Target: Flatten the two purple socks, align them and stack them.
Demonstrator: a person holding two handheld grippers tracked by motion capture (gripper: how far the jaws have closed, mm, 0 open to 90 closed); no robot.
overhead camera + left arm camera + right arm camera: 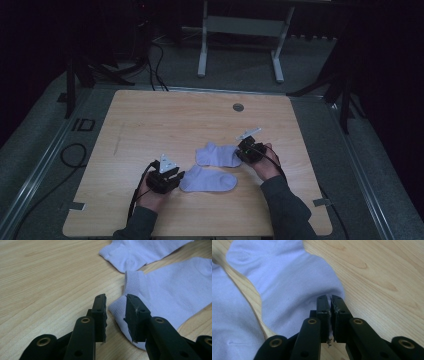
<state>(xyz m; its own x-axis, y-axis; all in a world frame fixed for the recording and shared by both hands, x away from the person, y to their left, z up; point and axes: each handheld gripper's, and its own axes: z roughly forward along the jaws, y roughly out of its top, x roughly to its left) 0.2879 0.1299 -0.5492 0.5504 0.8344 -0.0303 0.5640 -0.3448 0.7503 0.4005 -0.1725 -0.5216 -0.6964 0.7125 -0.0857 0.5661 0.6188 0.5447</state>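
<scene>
While both forearms come in over the near edge of the table [150, 110], the person's left hand [150, 196] lies low on the wood, holding the left gripper [176, 175] level and pointed toward the right edge, and the right hand [268, 162] is cocked at the wrist so that the right gripper [242, 151] angles back toward the left edge. I count two white ankle socks, lying flat near the middle of the table's near half, close side by side. The nearer sock [209, 180] has its cuff end at the left gripper; in the left gripper view [116, 312] the jaws stand narrowly apart with the cuff's edge between them, not pressed. The farther sock [218, 155] has its toe end at the right gripper, and in the right gripper view [330, 305] the jaws are pinched nearly together on a thin fold of that sock [287, 290]. I can read no brand or writing on the socks or grippers.
</scene>
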